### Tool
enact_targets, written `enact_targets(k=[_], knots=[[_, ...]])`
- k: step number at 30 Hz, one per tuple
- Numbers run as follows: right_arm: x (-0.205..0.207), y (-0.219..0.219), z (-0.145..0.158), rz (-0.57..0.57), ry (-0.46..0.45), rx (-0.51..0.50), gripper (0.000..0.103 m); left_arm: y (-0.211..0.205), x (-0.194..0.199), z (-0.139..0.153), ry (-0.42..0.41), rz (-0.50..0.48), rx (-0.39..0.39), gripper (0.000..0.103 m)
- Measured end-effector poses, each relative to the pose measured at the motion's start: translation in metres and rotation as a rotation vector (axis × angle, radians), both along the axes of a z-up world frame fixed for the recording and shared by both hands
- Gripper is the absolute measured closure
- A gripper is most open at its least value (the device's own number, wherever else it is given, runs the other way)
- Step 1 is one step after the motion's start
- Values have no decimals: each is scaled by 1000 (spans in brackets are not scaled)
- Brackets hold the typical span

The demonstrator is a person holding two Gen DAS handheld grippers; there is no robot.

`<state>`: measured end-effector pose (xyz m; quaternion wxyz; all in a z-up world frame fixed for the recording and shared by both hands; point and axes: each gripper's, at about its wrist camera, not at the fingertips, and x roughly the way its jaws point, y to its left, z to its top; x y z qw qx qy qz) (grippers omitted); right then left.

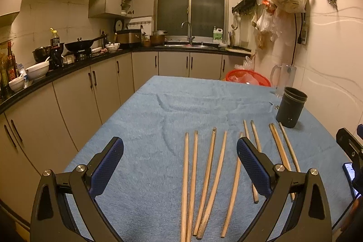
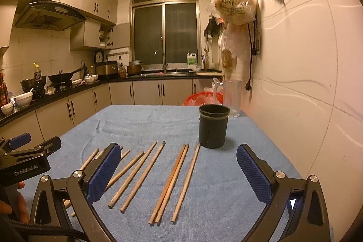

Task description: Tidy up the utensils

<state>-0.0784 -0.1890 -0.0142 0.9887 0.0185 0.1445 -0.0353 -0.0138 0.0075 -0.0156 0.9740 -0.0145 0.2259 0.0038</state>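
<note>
So far nothing is gripped: both the left gripper (image 1: 180,153) and right gripper (image 2: 179,159) are held spread wide over the loose chopsticks (image 2: 169,183), fanned near the surface's near edge, presumably for loading into the dark cup (image 2: 213,126) toward its right edge.

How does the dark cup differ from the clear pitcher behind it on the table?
The dark cup is opaque, short and has no handle showing; the clear pitcher is see-through, taller and has a handle on its side. The cup stands nearer the chopsticks, the pitcher at the table's far edge by the wall. Both stand upright on the blue cloth.
</note>
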Motion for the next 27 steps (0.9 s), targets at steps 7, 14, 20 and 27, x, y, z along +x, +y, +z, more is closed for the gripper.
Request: enact_targets(k=[7, 14, 20, 27], knots=[[39, -4, -12, 34, 205, 38, 0, 1, 21, -12, 108, -21, 10, 3], [73, -14, -23, 47, 369, 89, 0, 1, 51, -21, 236, -60, 37, 3], [106, -33, -25, 65, 497, 166, 0, 13, 71, -25, 308, -60, 2, 3], [133, -51, -23, 43, 561, 159, 0, 25, 98, -26, 387, -41, -26, 3]])
